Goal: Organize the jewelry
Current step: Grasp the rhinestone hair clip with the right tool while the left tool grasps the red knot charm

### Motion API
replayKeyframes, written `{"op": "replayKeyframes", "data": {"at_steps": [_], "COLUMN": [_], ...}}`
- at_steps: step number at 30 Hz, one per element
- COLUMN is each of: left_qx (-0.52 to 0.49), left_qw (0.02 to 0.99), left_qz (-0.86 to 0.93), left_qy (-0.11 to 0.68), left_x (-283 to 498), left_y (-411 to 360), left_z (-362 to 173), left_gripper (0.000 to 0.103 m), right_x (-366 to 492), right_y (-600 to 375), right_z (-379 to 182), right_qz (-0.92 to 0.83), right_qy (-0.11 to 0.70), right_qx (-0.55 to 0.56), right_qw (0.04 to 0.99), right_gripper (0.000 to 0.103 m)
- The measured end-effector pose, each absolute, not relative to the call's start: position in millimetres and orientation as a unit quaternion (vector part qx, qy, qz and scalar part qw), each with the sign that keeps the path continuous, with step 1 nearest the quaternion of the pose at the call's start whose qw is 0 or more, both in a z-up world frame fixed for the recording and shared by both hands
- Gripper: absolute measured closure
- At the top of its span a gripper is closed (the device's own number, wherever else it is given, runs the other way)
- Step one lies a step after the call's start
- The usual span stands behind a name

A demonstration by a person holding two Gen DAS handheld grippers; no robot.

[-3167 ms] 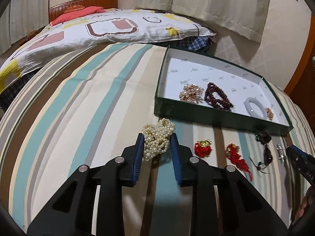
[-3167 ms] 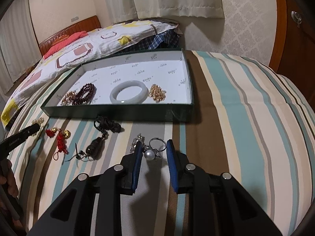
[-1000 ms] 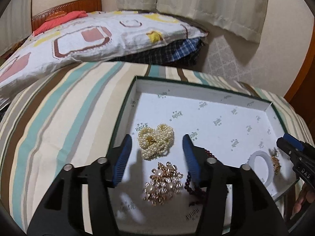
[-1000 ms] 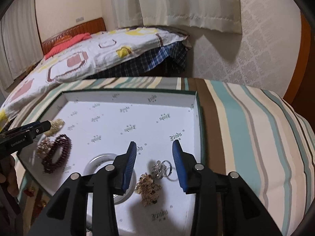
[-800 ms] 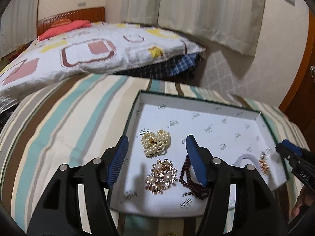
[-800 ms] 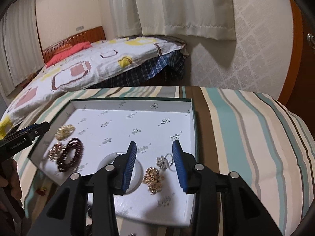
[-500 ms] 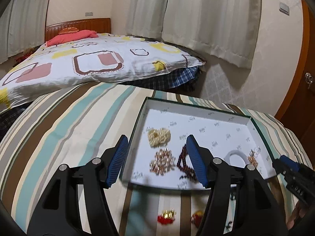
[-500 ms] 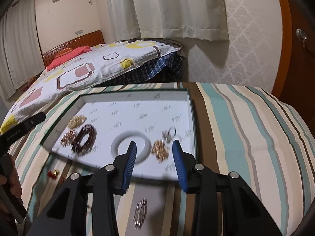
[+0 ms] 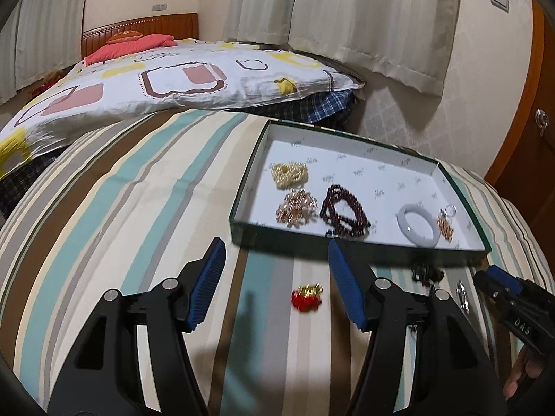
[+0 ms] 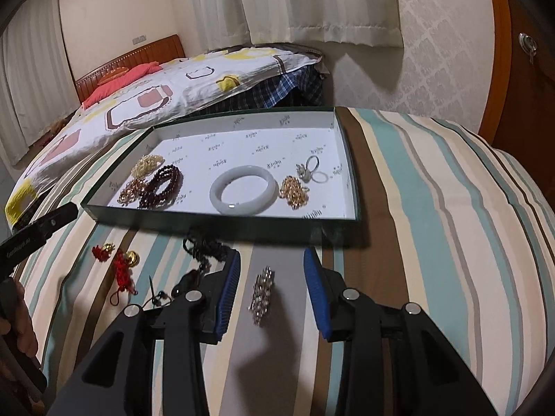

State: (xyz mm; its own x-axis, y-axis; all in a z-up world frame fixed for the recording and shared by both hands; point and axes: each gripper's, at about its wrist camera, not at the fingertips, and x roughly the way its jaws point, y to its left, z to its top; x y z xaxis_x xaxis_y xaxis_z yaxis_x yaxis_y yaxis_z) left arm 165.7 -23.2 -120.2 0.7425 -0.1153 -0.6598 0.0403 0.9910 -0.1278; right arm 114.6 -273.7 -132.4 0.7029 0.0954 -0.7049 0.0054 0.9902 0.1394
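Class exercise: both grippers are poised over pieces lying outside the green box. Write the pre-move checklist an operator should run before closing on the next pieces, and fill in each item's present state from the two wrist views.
1. left gripper open, nothing between the fingers: ok.
2. right gripper open, nothing held: ok.
3. red charm lies between the left fingers' line, on the striped cover: ok.
4. silver brooch lies centred between the right fingers: ok.
5. Free white floor in the green box for new pieces, behind the jade bangle: ok.
6. Black bead string clear of the right gripper's left finger: cannot tell, it runs behind it.
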Motion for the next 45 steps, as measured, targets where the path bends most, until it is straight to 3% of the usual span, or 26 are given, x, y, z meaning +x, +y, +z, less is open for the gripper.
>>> {"op": "replayKeyframes", "data": {"at_steps": [24,29,35,45], "left_qx": [-0.043,-0.038,-0.027,-0.019], "left_qw": [0.912,0.910,0.907,0.904], "left_qz": [-0.036,-0.047,-0.062,-0.085], "left_qy": [0.407,0.409,0.415,0.419], "left_x": [164,164,166,168], "left_y": [-19,-26,-35,-47], "left_z": [-151,-151,-152,-151], "left_gripper": [0.043,0.043,0.044,0.045], "right_x": [119,119,118,119], "right_y": [-266,-265,-268,-269], "right_z": [-155,-156,-156,-155], "right_qz": [0.029,0.025,0.028,0.034], "right_qy": [0.427,0.429,0.429,0.429], "right_qx": [0.058,0.046,0.045,0.049], "right_qw": [0.902,0.902,0.902,0.901], "right_gripper": [0.065,0.071,0.087,0.089]}}
